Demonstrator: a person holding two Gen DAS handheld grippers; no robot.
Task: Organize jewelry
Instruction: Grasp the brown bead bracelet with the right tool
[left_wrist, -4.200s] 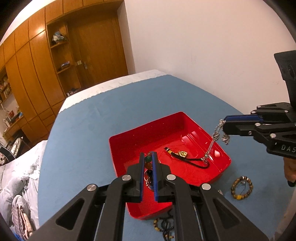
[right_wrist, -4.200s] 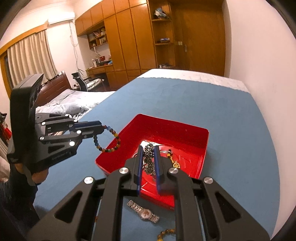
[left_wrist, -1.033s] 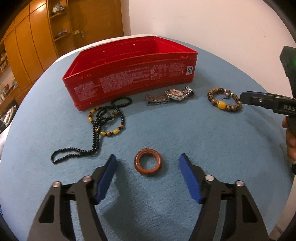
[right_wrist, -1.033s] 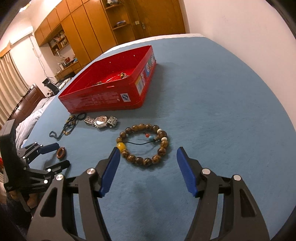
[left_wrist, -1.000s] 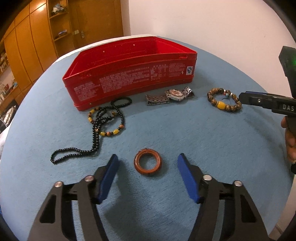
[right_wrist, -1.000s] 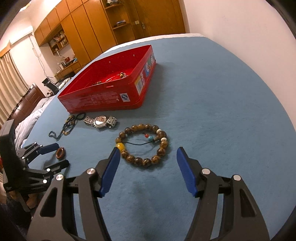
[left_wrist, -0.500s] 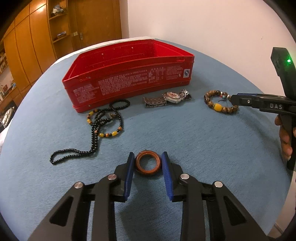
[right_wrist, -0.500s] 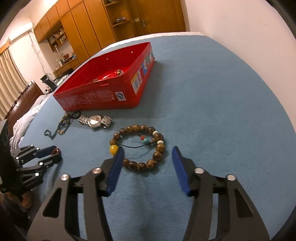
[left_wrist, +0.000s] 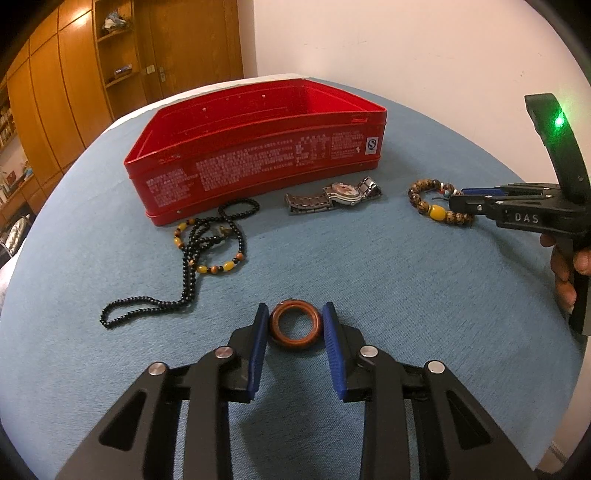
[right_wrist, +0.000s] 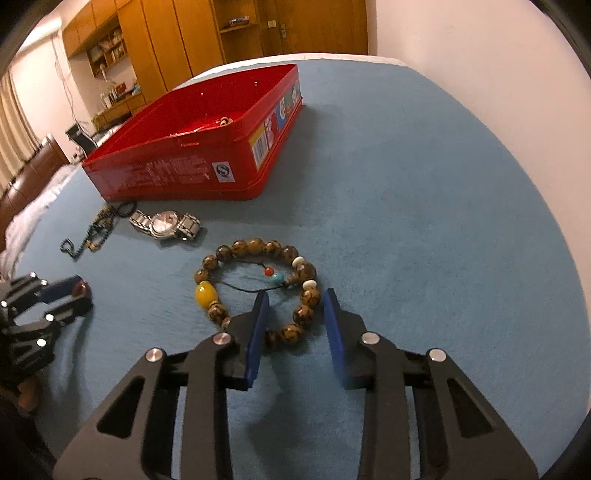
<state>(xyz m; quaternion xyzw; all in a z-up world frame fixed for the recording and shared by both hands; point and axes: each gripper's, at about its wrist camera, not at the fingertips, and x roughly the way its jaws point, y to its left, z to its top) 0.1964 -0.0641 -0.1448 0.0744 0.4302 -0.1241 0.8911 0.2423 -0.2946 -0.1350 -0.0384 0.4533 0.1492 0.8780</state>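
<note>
My left gripper (left_wrist: 294, 314) is shut on a brown ring (left_wrist: 294, 328) that lies on the blue cloth; both pads touch its sides. My right gripper (right_wrist: 295, 299) is half closed around the near right beads of a brown bead bracelet (right_wrist: 255, 286), with a gap on each side. It also shows in the left wrist view (left_wrist: 461, 197), at the bracelet (left_wrist: 436, 205). The red tin box (left_wrist: 255, 155) stands behind, with some jewelry inside (right_wrist: 221, 122).
A metal wristwatch (left_wrist: 332, 197) and a black bead necklace with yellow beads (left_wrist: 199, 254) lie on the cloth in front of the box. A white wall is at the right; wooden cabinets stand behind the table.
My left gripper has closed from wide open onto the ring. My right gripper has moved forward over the bracelet and narrowed its jaws around the beads.
</note>
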